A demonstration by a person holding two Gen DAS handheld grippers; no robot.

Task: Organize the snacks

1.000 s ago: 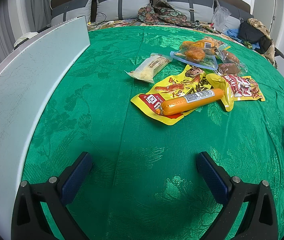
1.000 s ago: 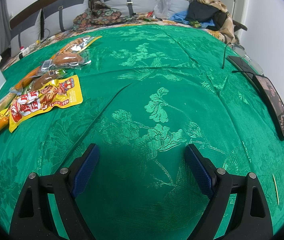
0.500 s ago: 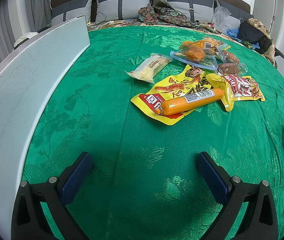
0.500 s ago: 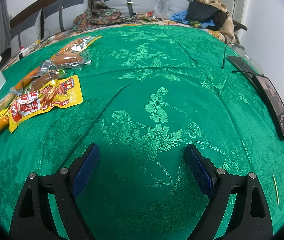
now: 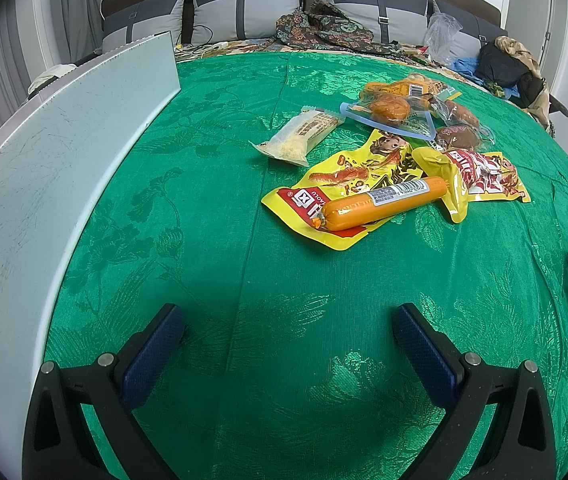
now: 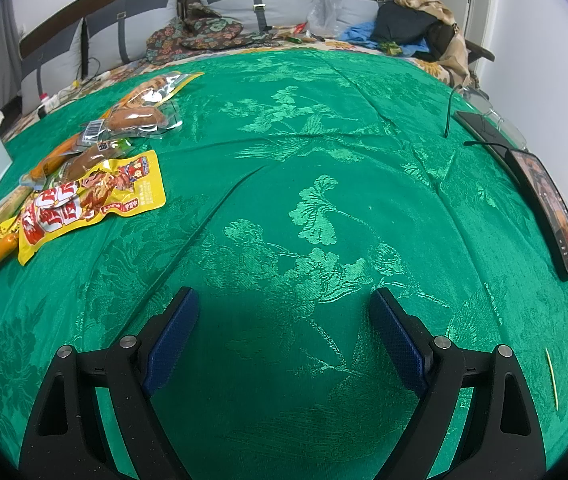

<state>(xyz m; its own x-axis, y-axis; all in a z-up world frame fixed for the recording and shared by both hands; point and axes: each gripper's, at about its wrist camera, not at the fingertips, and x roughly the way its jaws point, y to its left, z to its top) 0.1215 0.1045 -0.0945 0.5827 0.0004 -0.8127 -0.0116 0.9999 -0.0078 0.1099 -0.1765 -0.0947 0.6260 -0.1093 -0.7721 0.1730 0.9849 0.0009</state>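
Observation:
A pile of snacks lies on the green cloth point(image 5: 204, 208). An orange sausage stick point(image 5: 380, 202) rests on a yellow packet point(image 5: 348, 184). A second yellow and red packet point(image 5: 480, 170) lies to its right, a pale cracker pack point(image 5: 304, 136) behind, and clear bags of brown buns point(image 5: 392, 106) at the back. My left gripper point(image 5: 288, 340) is open and empty, well short of the pile. My right gripper point(image 6: 284, 328) is open and empty over bare cloth; the snacks lie far to its left, with the yellow and red packet point(image 6: 92, 200) nearest.
A tall white board point(image 5: 44, 176) stands along the left edge. A phone point(image 6: 552, 212) and a dark tablet point(image 6: 484, 130) lie at the right edge, and a toothpick point(image 6: 551, 376) near the front right. Pillows point(image 5: 244, 8) and clothes point(image 6: 416, 28) lie behind the cloth.

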